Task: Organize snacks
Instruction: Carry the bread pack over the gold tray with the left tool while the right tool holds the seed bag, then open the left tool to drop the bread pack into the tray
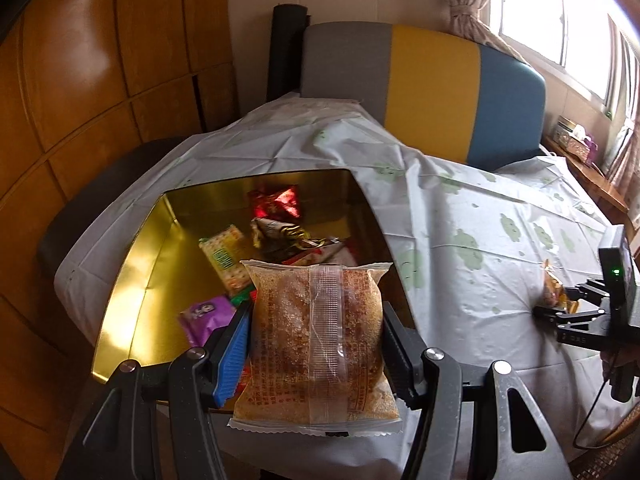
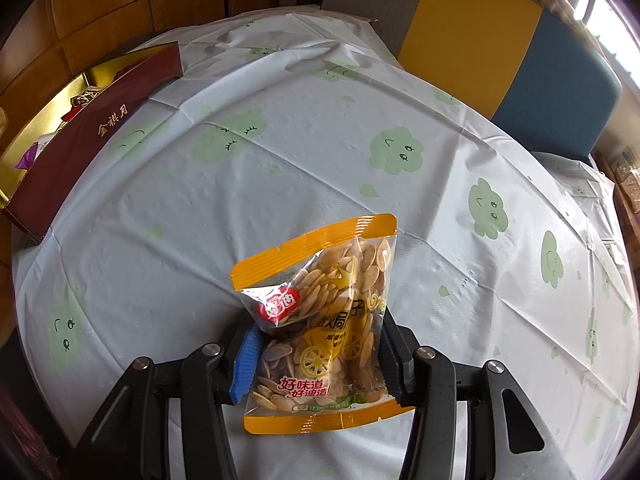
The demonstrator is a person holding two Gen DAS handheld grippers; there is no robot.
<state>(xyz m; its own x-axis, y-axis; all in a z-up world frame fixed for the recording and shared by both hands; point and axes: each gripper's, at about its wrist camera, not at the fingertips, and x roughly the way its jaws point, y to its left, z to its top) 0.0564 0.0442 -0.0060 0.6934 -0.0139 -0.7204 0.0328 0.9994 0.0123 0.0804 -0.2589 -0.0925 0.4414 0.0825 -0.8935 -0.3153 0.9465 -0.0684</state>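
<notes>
Snacks, left wrist view: we see one clear brown pastry packet [image 1: 318, 340] clamped in the left gripper [image 1: 316, 354] above the gold tin [image 1: 132, 280], which holds about six wrapped snacks. Right wrist view: one seed packet [image 2: 320, 320] pinched in the right gripper [image 2: 316, 360] over the tablecloth [image 2: 280, 168].

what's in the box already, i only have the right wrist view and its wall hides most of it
Observer: The left wrist view looks into the gold-lined box: a red foil packet, a cracker pack and a purple packet.
Operator: is the left gripper carrying anything
Observer: Yes, the left gripper is shut on a clear pack of brown crumbly snack, over the box's near edge.
Operator: does left see my gripper
Observer: Yes, the right gripper appears at its right edge, on the seed packet.
</notes>
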